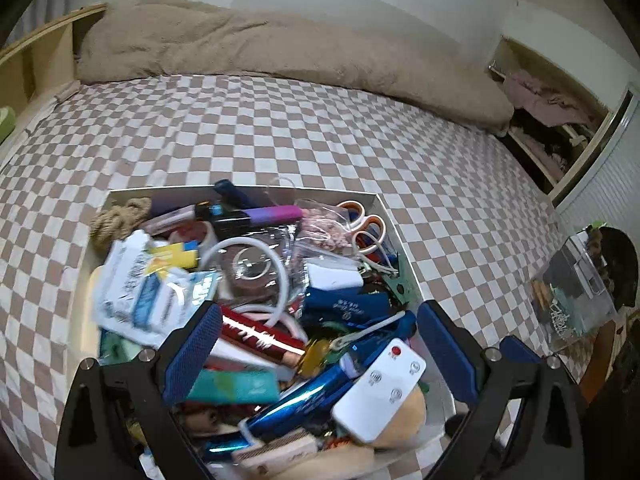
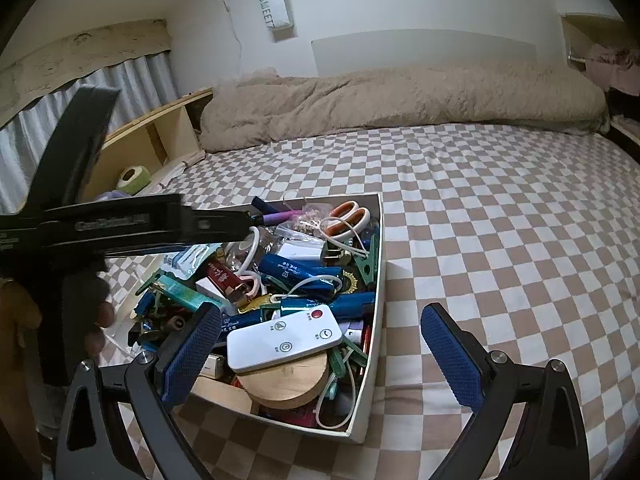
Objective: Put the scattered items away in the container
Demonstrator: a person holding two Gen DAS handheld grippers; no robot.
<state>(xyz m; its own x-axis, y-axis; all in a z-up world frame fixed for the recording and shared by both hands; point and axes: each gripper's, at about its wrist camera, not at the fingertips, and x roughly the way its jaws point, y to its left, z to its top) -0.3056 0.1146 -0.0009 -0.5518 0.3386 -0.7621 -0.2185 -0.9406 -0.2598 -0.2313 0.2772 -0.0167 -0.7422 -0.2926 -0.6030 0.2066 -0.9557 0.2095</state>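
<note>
A brown-and-white checked sheet (image 2: 500,208) is seen under a white box (image 2: 378,320), in which a white remote (image 2: 284,338) with a red button, orange-handled scissors (image 2: 348,216) and a purple marker (image 1: 276,213) are shown, with a beige blanket (image 2: 400,96) beyond.

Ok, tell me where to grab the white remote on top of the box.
Take the white remote across its short width near the middle, coming down from above. It lies flat and uppermost on the pile in the box, with both long edges exposed.
</note>
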